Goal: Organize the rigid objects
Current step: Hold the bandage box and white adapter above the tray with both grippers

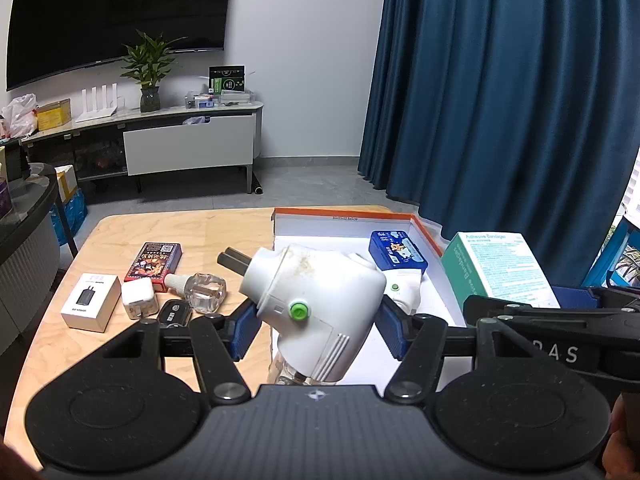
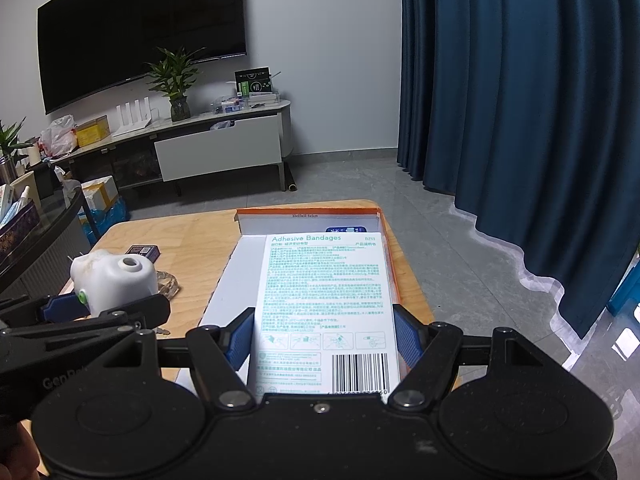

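1. The left hand-held gripper (image 1: 316, 322) clamps a white plug-in device (image 1: 316, 300) between its blue pads, prongs pointing toward 10 o'clock, green button facing the camera.
2. Behind it, an open orange-rimmed box (image 1: 344, 216) holds a blue packet (image 1: 396, 250) and another white plug-in unit (image 1: 404, 290).
3. At 3 o'clock, the right hand-held gripper (image 1: 532, 304) carries a green-and-white bandage box (image 1: 500, 264).
4. At 9 o'clock on the counter (image 1: 120, 232) lie a white charger box (image 1: 91, 301), a white charger (image 1: 138, 298), a black key fob (image 1: 173, 312), a clear bottle (image 1: 200, 286) and a red card pack (image 1: 154, 260).
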Action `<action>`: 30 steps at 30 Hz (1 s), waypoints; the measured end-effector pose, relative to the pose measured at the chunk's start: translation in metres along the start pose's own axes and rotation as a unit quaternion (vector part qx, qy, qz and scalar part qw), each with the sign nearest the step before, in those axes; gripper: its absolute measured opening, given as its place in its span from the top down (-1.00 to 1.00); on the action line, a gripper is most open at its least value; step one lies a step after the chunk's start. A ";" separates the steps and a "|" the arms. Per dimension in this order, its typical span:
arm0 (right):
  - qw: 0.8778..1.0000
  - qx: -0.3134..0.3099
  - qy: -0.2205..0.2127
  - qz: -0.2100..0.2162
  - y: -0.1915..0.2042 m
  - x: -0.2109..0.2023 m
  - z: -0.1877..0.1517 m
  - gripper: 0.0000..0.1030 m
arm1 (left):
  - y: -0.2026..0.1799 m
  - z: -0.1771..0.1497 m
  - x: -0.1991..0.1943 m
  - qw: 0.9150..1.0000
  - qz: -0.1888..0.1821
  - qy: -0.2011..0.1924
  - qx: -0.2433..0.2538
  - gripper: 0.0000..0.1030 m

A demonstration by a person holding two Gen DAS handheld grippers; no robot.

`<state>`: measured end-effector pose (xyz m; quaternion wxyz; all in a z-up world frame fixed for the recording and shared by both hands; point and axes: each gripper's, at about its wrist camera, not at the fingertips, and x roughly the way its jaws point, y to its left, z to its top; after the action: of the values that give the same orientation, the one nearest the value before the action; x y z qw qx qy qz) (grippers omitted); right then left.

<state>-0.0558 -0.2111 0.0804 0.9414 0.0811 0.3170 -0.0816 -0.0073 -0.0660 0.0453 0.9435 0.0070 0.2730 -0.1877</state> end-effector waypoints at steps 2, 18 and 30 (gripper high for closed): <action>1.000 -0.001 0.000 0.000 0.000 0.000 0.001 -0.64 | 0.000 0.000 0.000 1.000 0.000 0.001 -0.001 -0.22; 1.000 -0.002 -0.001 -0.001 0.001 -0.001 0.001 -0.64 | 0.002 0.002 0.001 1.000 -0.001 0.001 -0.003 -0.22; 1.000 -0.002 -0.001 0.000 0.001 -0.001 0.001 -0.64 | 0.001 0.003 0.002 1.000 -0.002 0.001 -0.005 -0.22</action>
<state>-0.0561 -0.2105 0.0817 0.9417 0.0794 0.3166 -0.0814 -0.0043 -0.0658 0.0467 0.9431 0.0021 0.2745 -0.1878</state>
